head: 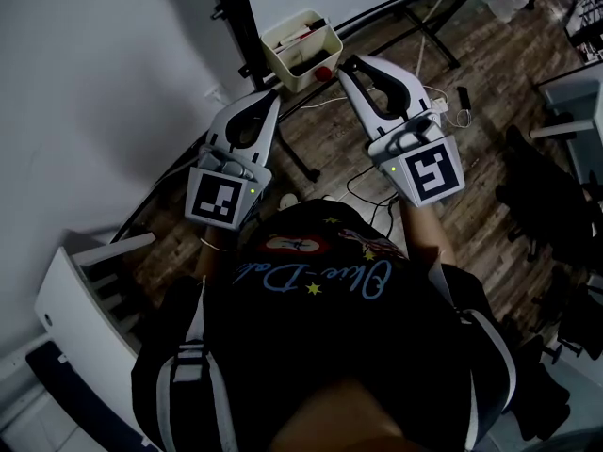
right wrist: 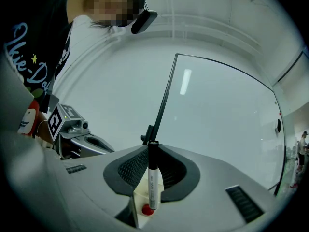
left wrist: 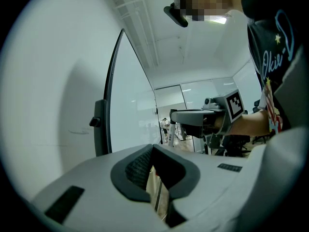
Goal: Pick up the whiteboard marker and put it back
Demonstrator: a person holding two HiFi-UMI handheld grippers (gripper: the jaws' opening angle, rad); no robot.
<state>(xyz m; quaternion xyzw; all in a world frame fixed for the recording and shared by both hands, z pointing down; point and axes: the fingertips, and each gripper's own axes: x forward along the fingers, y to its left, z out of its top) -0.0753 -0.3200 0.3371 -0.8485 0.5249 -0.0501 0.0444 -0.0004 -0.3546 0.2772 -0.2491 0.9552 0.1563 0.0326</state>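
The whiteboard marker [right wrist: 152, 178], white with a black cap on top, stands upright between the pads of my right gripper [right wrist: 153, 151], which is shut on it. Its lower end hangs just above a red object [right wrist: 147, 209] in the cream tray [right wrist: 139, 196]. In the head view the right gripper [head: 350, 64] points at that cream tray [head: 283, 45], which is mounted by the whiteboard's black frame. The left gripper [head: 271, 97] is held beside it to the left. Its jaws [left wrist: 153, 149] meet at the tips with nothing between them.
The whiteboard [right wrist: 217, 120] stands straight ahead on a black stand with legs [head: 429, 31] on the wood floor. Cables and a plug [head: 452, 111] lie on the floor. Dark office chairs [head: 537, 205] are at the right, and white furniture [head: 85, 299] at the lower left.
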